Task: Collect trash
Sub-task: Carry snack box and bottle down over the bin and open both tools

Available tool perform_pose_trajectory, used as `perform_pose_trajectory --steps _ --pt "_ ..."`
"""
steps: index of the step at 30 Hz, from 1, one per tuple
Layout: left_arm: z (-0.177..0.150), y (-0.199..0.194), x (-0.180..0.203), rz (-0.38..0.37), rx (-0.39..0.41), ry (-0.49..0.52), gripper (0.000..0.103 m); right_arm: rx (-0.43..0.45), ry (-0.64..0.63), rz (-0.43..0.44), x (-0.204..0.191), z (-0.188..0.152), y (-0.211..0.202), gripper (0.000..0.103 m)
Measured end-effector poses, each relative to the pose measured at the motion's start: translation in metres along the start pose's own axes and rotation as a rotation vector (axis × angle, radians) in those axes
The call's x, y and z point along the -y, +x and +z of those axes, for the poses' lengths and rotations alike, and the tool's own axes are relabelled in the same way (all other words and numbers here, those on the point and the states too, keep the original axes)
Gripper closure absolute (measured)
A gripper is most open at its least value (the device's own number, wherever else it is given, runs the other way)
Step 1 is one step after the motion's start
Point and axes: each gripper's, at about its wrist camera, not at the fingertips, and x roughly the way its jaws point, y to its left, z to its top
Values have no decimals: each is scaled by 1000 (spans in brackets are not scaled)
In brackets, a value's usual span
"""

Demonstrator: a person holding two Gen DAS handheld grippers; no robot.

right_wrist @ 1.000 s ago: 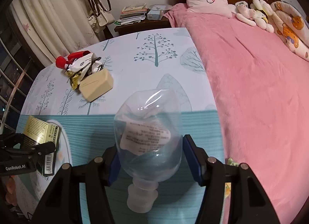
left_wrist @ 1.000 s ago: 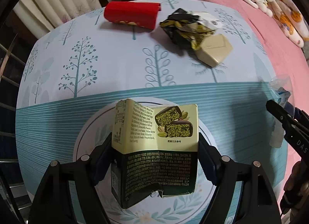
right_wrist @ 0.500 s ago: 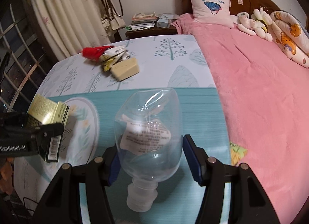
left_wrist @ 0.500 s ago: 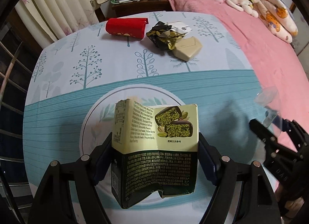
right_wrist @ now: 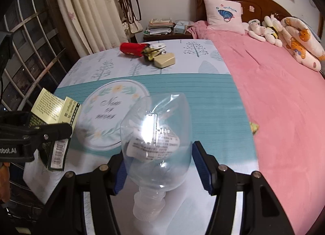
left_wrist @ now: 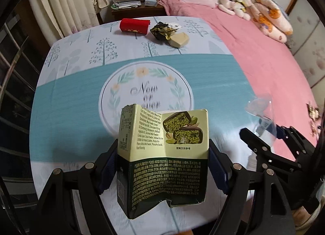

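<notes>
A: Bedroom, pink blanket on the bed (right_wrist: 274, 84), and a table under a teal-and-white tree-print cloth (left_wrist: 77, 101) with a round wreath emblem in the middle.

B: Grippers?

A: Left gripper (left_wrist: 162, 166) clamps a green-and-cream chocolate carton (left_wrist: 162, 153), torn at its bottom edge, jaws fairly wide on its sides. Right gripper (right_wrist: 157, 162) grips a crushed clear plastic bottle (right_wrist: 156, 133), neck and cap toward the camera, jaws medium-wide on its body.

B: Other trash?

A: On the cloth at 12 o'clock in the left view: a red rectangular packet (left_wrist: 135, 25), a crumpled black-and-gold foil wrapper (left_wrist: 164, 31) and a beige wedge-shaped box (left_wrist: 179, 39), wrapper and box touching. No bin in view.

B: Risks?

A: The bottle is thin and slick; I judge it could squirt out if squeezed or swung. The carton is dented, so it may buckle and slide.

B: Pose?

A: Both point steeply down, above the table's near edge. The right gripper shows at 3 o'clock in the left view, the left at 9 o'clock in the right view; close enough to bump.
</notes>
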Motion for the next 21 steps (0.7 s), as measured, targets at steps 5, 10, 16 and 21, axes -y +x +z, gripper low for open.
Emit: perform_pose_trajectory --steps 5,10,16,21 --pt "-47 -42 -13 -33 43 51 25 20 21 9 -34 -34 -38 44" --pt "-102 -77 -28 -67 74 99 25 47 52 16 -65 -71 -71 44" --pt "-151 -100 -43 -86 53 117 25 -18 52 54 -87 -107 -98 44" --pt "-186 -109 -46 -89 31 101 25 -72 15 76 -95 -128 -111 44"
